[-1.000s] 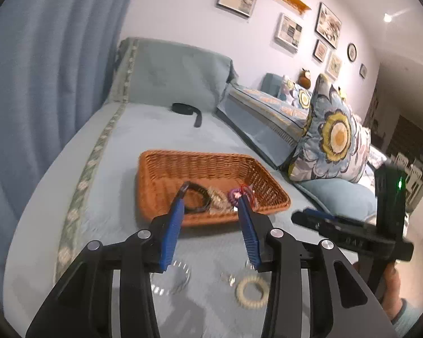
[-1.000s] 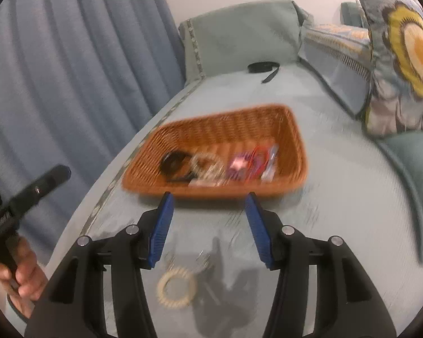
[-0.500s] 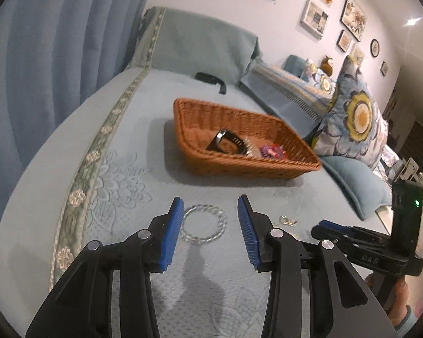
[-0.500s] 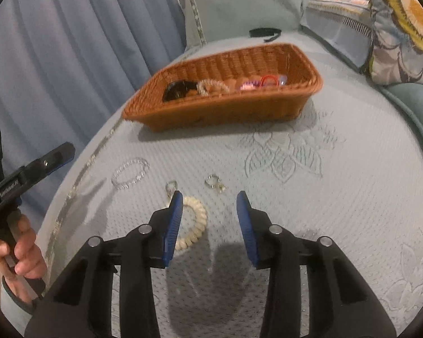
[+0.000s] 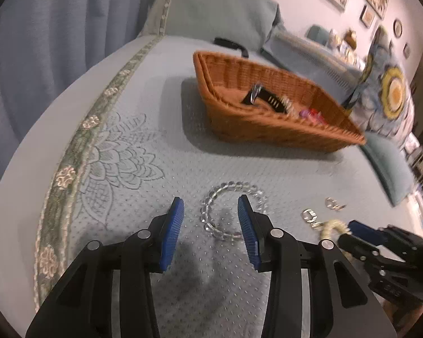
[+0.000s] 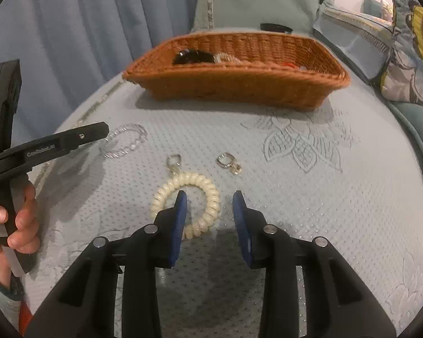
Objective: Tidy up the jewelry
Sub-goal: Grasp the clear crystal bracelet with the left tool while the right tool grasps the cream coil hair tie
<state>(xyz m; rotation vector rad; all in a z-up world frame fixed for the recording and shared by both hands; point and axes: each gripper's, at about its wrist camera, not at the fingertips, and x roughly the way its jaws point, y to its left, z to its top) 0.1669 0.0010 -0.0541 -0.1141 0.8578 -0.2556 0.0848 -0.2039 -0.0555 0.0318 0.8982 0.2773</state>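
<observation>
On the pale blue quilted bed (image 6: 352,197) stands an orange-brown wicker basket (image 6: 239,84). The left gripper (image 5: 210,219) gapes wide over a clear beaded bracelet (image 5: 211,205); the right gripper (image 6: 210,214), equally wide, straddles a cream spiral bracelet (image 6: 211,194). Two small silver earrings (image 6: 228,163) lie nearby.

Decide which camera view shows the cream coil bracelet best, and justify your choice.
The right wrist view: the cream coil bracelet lies nearly whole on the bedspread, just ahead of the open right gripper. The left wrist view catches only a short arc beside the right gripper's fingertip.
</observation>
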